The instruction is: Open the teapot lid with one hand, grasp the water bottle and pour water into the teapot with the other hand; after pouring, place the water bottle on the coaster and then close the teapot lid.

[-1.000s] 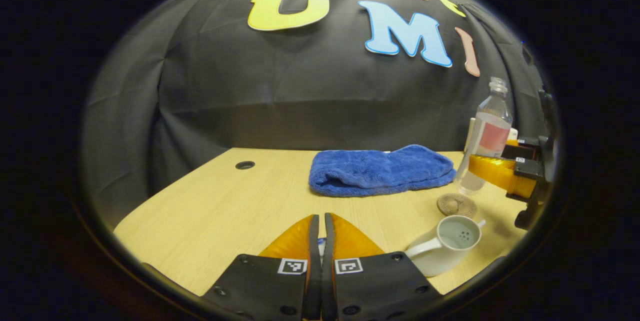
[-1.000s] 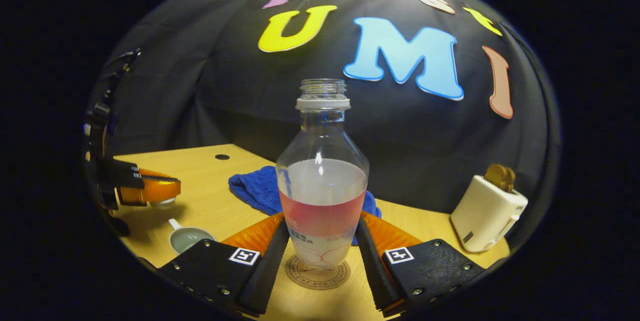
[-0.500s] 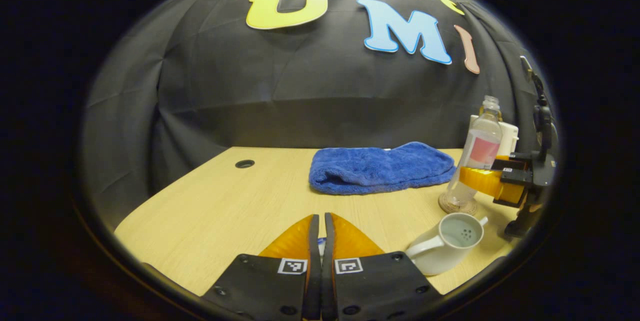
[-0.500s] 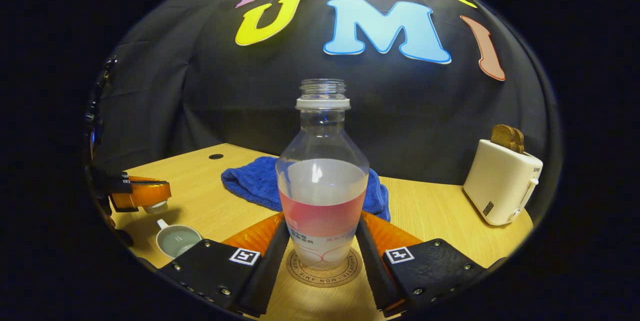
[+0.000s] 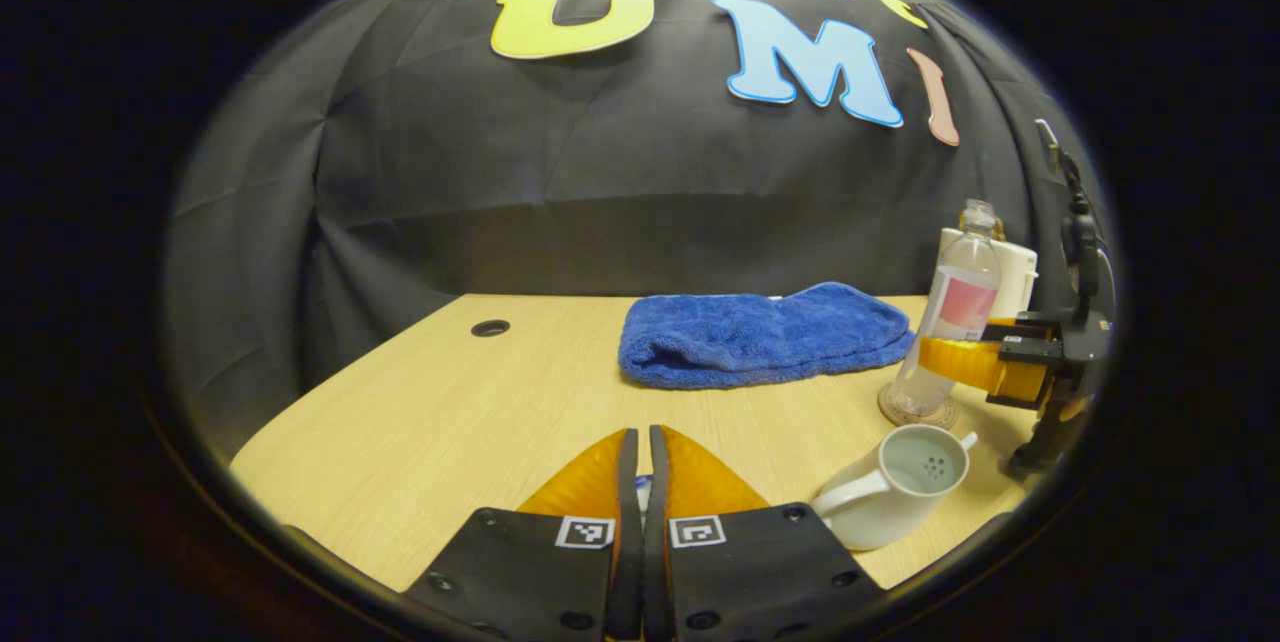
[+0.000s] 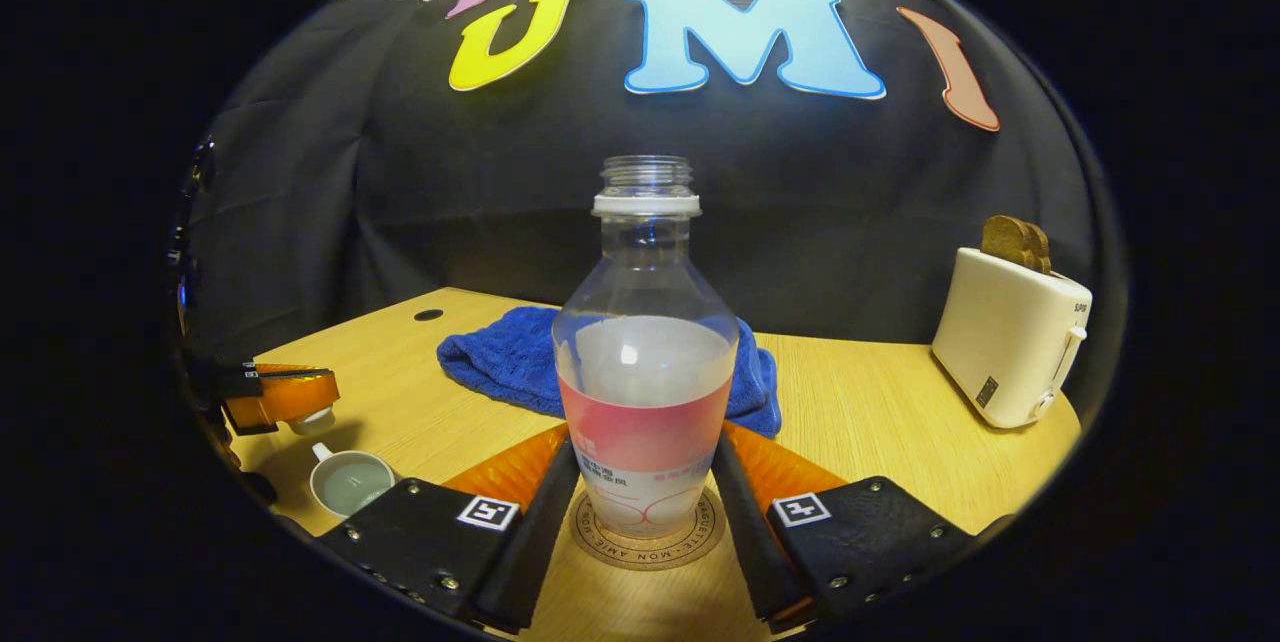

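Note:
An uncapped water bottle (image 6: 645, 392) with a pink label stands upright on the round coaster (image 6: 645, 547), and my right gripper (image 6: 645, 437) is shut on its lower body. From the left gripper view the bottle (image 5: 955, 307) and coaster (image 5: 915, 414) sit at the right, with the right gripper (image 5: 985, 362) clamped across them. The white teapot (image 5: 890, 492) stands open in front of the coaster, water inside. My left gripper (image 5: 640, 452) is shut, raised beside the teapot (image 6: 350, 482). The white teapot lid (image 6: 312, 419) hangs under that left gripper (image 6: 285, 397).
A folded blue towel (image 5: 760, 337) lies at the back of the wooden table (image 5: 450, 402). A white toaster (image 6: 1010, 337) with bread in it stands at the right rear. A cable hole (image 5: 490, 328) sits at the back left.
The right gripper has lowered the bottle onto the coaster, where it now rests. The left gripper and the teapot have stayed put.

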Motion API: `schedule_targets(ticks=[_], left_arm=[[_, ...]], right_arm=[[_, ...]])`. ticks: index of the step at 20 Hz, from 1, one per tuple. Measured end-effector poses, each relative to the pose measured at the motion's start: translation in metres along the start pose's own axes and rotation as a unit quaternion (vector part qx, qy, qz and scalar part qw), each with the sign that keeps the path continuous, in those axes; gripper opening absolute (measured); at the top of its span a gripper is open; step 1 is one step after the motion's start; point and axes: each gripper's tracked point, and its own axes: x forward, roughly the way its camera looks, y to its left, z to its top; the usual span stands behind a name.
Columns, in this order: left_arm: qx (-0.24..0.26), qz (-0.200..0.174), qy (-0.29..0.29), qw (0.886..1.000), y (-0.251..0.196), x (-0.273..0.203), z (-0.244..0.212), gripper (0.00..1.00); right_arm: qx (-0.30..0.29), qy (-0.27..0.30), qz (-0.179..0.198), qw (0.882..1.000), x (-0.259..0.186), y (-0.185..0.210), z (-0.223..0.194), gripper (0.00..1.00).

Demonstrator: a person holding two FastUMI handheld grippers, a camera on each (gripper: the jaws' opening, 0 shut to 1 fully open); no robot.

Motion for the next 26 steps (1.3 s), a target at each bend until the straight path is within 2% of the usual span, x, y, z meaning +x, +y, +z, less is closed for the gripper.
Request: schedule_targets(ticks=[1,2,3,5,11,18,26], left_arm=[[0.0,0.0,0.0,1.0,0.0,0.0,0.001,0.05],[0.001,0.0,0.0,1.0,0.0,0.0,0.0,0.05],[0.001,0.0,0.0,1.0,0.0,0.0,0.001,0.05],[0.001,0.0,0.0,1.0,0.0,0.0,0.001,0.05],[0.002,0.0,0.001,1.0,0.0,-0.001,0.001,0.05],[0.003,-0.005,0.001,1.0,-0.005,-0.001,0.0,0.06],[0.006,-0.028,-0.016,0.999,-0.022,-0.014,0.016,0.07]], right_arm=[[0.002,0.001,0.0,1.0,0.002,-0.001,-0.001,0.78],[0.003,0.0,0.0,1.0,-0.001,-0.001,-0.002,0.83],[0.002,-0.002,-0.001,1.0,-0.002,-0.003,-0.001,0.94],[0.004,-0.005,-0.003,1.0,-0.003,-0.004,0.001,0.96],[0.012,-0.029,-0.011,0.999,-0.022,-0.008,0.016,0.96],[0.004,-0.083,-0.036,0.996,-0.049,-0.011,0.029,0.96],[0.03,-0.075,-0.026,0.996,-0.052,-0.013,0.016,0.96]])
